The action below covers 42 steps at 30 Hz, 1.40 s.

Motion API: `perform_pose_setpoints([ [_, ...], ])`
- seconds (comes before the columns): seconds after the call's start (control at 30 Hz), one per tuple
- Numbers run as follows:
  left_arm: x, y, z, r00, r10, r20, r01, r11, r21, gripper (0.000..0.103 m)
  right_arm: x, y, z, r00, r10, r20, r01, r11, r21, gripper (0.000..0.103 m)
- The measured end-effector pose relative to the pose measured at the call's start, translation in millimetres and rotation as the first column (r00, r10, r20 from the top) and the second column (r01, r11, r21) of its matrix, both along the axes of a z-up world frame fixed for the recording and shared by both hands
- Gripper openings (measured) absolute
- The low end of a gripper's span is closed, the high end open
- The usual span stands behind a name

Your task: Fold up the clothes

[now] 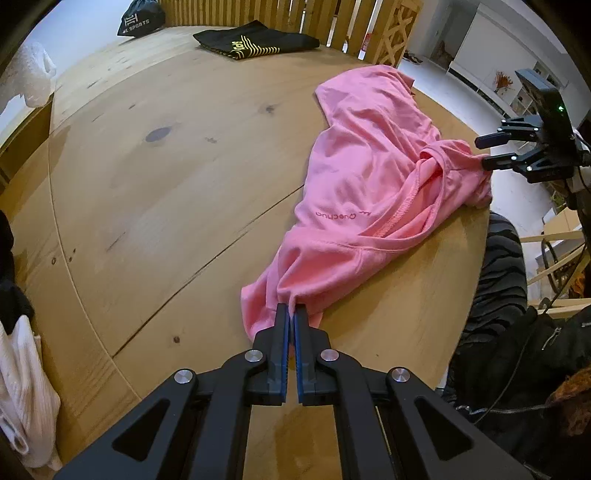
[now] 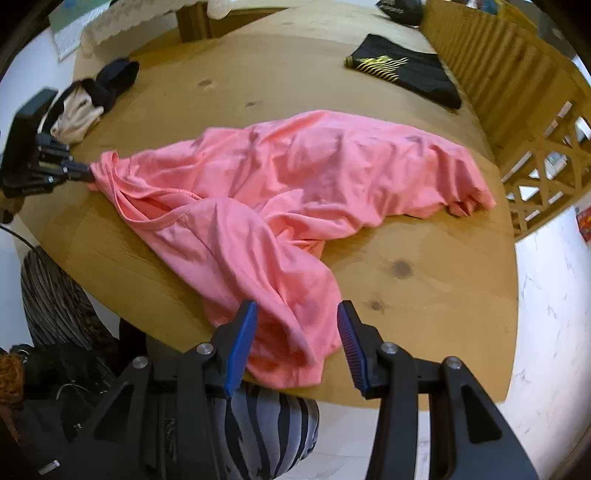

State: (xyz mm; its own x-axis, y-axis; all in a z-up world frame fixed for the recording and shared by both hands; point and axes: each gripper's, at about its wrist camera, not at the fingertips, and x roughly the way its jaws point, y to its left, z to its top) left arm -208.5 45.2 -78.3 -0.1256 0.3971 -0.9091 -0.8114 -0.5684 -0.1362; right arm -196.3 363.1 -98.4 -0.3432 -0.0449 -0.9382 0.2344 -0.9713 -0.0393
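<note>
The left gripper (image 1: pixel 291 308) is clamped on a bunched edge of the pink shirt (image 1: pixel 373 192), its blue pads pressed together with a pinch of cloth between them. In the right wrist view the right gripper (image 2: pixel 297 314) has its jaws apart; a corner of the shirt (image 2: pixel 295 192) lies between the blue pads (image 2: pixel 242 341) without being pressed by them, right at the near edge of the table (image 2: pixel 424 258).

The shirt lies crumpled across the round wooden table (image 1: pixel 155 192), stretched from one gripper to the other, its neckline open and a small logo showing upside down in the left wrist view. A striped trouser leg (image 2: pixel 266 428) shows below the near table edge.

Farther off, a folded black garment (image 1: pixel 255 42) with yellow stripes rests near the far edge, beside a slatted wooden screen (image 1: pixel 258 11). A black bag (image 1: pixel 142 18) with white lettering sits at the far left. Dark and white clothes (image 2: pixel 92 99) are heaped at the table's left edge.
</note>
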Motion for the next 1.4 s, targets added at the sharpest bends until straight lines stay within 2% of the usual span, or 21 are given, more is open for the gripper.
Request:
perform_pose_setpoints([
  [0.13, -4, 4, -5, 1.0, 0.003, -0.006, -0.003, 1.0, -0.019, 0.003, -9, -8, -15, 0.999, 0.038, 0.032, -0.037, 0.999, -0.024, 0.043],
  [0.17, -5, 5, -5, 1.0, 0.005, -0.01, -0.005, 1.0, -0.017, 0.003, -8, -6, -15, 0.999, 0.035, 0.039, -0.033, 0.998, -0.054, 0.025],
  [0.2, -5, 6, -4, 1.0, 0.005, -0.018, -0.006, 1.0, -0.011, 0.003, -8, -4, -15, 0.998, 0.033, 0.045, -0.029, 0.996, -0.083, 0.013],
  [0.23, -4, 6, -3, 1.0, 0.002, -0.024, -0.003, 1.0, -0.006, 0.003, -7, -2, -15, 0.998, 0.03, 0.051, -0.024, 0.993, -0.113, 0.009],
  [0.4, 0, 2, 5, 0.998, -0.009, -0.054, 0.01, 1.0, 0.016, 0.004, 3, 5, -2, 1.0, 0.017, 0.023, -0.014, 0.992, -0.125, 0.008],
  [0.43, 2, 0, 8, 0.998, -0.01, -0.057, 0.011, 1.0, 0.022, 0.013, 5, 6, 1, 1.0, 0.014, 0.017, -0.012, 0.992, -0.126, 0.008],
  [0.47, 2, -1, 9, 0.998, -0.006, -0.068, 0.008, 1.0, 0.025, 0.029, 6, 6, 1, 1.0, 0.014, 0.016, -0.011, 0.993, -0.121, 0.008],
  [0.53, 3, -3, 13, 0.996, 0.002, -0.088, 0.001, 1.0, 0.031, 0.038, 7, 4, 0, 1.0, 0.015, 0.017, -0.013, 0.994, -0.108, 0.008],
  [0.7, 1, 5, 7, 0.997, -0.022, -0.079, 0.022, 1.0, 0.005, 0.036, 1, -2, -4, 1.0, 0.021, 0.022, -0.019, 0.996, -0.088, 0.008],
  [0.73, 1, 7, 4, 0.997, -0.028, -0.076, 0.028, 1.0, -0.007, 0.032, 1, -3, -5, 1.0, 0.021, 0.022, -0.019, 0.996, -0.083, 0.008],
  [0.77, 1, 10, 0, 0.997, -0.035, -0.073, 0.034, 0.999, -0.019, 0.015, 0, -3, -6, 1.0, 0.019, 0.025, -0.017, 0.997, -0.08, 0.008],
  [0.8, 0, 11, -2, 0.997, -0.036, -0.065, 0.035, 0.999, -0.028, 0.007, 0, -2, -7, 1.0, 0.015, 0.027, -0.013, 0.997, -0.073, 0.008],
  [0.93, -6, 11, 4, 0.996, -0.026, -0.091, 0.026, 1.0, -0.006, 0.005, -3, 5, -7, 1.0, -0.014, 0.016, 0.015, 0.999, -0.037, 0.007],
  [1.03, -19, 7, 26, 0.988, 0.044, -0.15, -0.038, 0.998, 0.047, 0.004, -8, 8, 14, 0.998, -0.039, -0.057, 0.04, 0.999, 0.015, 0.006],
  [1.13, -41, 5, 67, 0.971, 0.126, -0.203, -0.098, 0.985, 0.143, 0.004, -15, 10, 46, 0.986, -0.054, -0.159, 0.068, 0.994, 0.087, 0.005],
  [1.17, -46, 8, 85, 0.959, 0.144, -0.244, -0.105, 0.981, 0.166, 0.004, -17, 11, 57, 0.98, -0.057, -0.193, 0.079, 0.991, 0.11, 0.005],
  [1.23, -54, 16, 126, 0.927, 0.162, -0.339, -0.1, 0.976, 0.193, 0.004, -23, 15, 100, 0.955, -0.062, -0.289, 0.106, 0.984, 0.14, 0.005],
  [1.3, -59, 22, 179, 0.888, 0.189, -0.419, -0.089, 0.965, 0.247, 0.004, -30, 17, 149, 0.918, -0.064, -0.392, 0.143, 0.974, 0.175, 0.005],
  [1.4, -59, 20, 260, 0.796, 0.229, -0.561, -0.075, 0.956, 0.283, 0.004, -37, 16, 226, 0.849, -0.062, -0.525, 0.202, 0.956, 0.212, 0.005],
])
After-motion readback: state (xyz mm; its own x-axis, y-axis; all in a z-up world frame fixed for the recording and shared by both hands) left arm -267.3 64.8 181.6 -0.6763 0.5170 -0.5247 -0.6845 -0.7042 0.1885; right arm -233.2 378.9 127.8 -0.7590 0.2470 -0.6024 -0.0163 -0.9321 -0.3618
